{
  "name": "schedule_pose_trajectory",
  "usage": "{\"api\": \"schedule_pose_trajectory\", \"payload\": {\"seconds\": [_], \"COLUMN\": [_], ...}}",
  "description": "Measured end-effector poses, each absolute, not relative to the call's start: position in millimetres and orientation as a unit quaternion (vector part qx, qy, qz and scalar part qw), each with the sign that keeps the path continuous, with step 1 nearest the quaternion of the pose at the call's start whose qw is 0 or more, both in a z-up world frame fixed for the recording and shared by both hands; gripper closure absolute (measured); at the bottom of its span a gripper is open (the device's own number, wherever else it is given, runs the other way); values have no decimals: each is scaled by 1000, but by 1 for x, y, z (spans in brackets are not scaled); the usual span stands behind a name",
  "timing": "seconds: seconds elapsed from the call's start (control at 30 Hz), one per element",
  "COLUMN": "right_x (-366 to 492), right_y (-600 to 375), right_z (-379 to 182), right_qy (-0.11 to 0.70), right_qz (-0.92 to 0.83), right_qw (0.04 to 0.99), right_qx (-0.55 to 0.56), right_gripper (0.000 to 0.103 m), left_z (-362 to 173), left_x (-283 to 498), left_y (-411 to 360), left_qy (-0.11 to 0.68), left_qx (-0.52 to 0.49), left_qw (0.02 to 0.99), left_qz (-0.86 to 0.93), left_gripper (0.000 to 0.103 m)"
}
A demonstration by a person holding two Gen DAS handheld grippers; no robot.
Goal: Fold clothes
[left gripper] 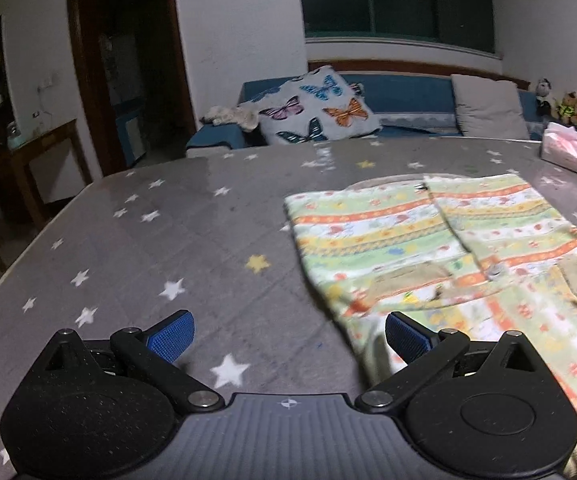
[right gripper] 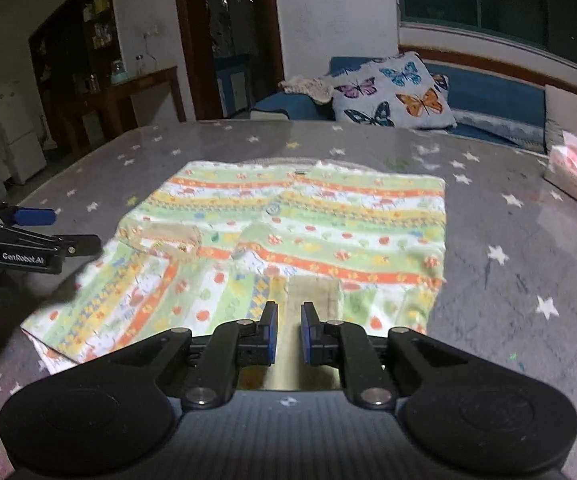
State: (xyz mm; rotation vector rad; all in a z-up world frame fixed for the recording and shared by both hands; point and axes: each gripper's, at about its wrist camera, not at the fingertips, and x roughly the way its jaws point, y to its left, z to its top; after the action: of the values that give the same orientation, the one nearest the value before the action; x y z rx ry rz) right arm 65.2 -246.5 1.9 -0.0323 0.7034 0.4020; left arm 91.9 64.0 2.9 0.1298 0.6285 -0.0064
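A small garment (right gripper: 288,240) lies spread on the grey star-print tablecloth (left gripper: 168,220), its fabric banded in pale green, yellow, white and orange stripes with little printed figures; the near sleeves are folded across the front, showing tan cuffs (right gripper: 172,240), and a button (right gripper: 274,209) sits on the front placket. In the right wrist view it fills the middle of the table; in the left wrist view it lies from about 1 to 4 o'clock. The left gripper (left gripper: 290,338) hovers at the garment's left edge with its blue-padded fingers (left gripper: 170,338) spread wide, nothing between them; the right-hand pad overlaps the cloth's edge in the picture (whether it touches cannot be told). The right gripper (right gripper: 288,332) sits at the garment's near hem, at 6 o'clock, its fingers (right gripper: 269,332) drawn close with a narrow gap, and a tan strip of fabric shows in that gap; whether the pads actually pinch it cannot be told. A pink tissue pack (left gripper: 566,148) rests at the table's far right, well apart from the garment, and a butterfly cushion (right gripper: 392,92) stands on the blue sofa (right gripper: 488,92) beyond.
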Motion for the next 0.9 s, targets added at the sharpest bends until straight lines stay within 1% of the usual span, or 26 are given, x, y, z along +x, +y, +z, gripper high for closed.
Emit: {"api": "schedule_pose_trajectory", "payload": {"seconds": [0.13, 0.2, 0.33, 0.43, 0.5, 0.57, 0.7, 0.9], "right_x": [64, 64, 63, 53, 45, 37, 22, 14], "right_y": [-248, -248, -250, -249, -248, -247, -250, -255], "right_z": [0, 0, -2, 1, 1, -1, 0, 0], "right_qy": [350, 354, 362, 362, 362, 361, 355, 355], "right_qz": [205, 209, 218, 229, 236, 241, 239, 242], "right_qw": [914, 911, 906, 903, 900, 898, 899, 899], "right_qx": [-19, -21, -24, -41, -57, -73, -87, -80], "right_gripper": [89, 89, 85, 80, 79, 73, 74, 73], "left_z": [-4, -3, -2, -1, 0, 0, 1, -11], "left_x": [98, 88, 68, 54, 44, 34, 15, -25], "left_y": [51, 47, 39, 33, 29, 25, 17, -5], "left_qy": [312, 305, 292, 281, 274, 267, 252, 211], "left_qx": [93, 109, 142, 166, 182, 197, 230, 321], "left_qw": [945, 946, 945, 943, 941, 939, 934, 907], "left_qz": [-10, -22, -46, -63, -75, -87, -111, -175], "left_gripper": [0, 0, 0, 0, 0, 0, 0, 0]}}
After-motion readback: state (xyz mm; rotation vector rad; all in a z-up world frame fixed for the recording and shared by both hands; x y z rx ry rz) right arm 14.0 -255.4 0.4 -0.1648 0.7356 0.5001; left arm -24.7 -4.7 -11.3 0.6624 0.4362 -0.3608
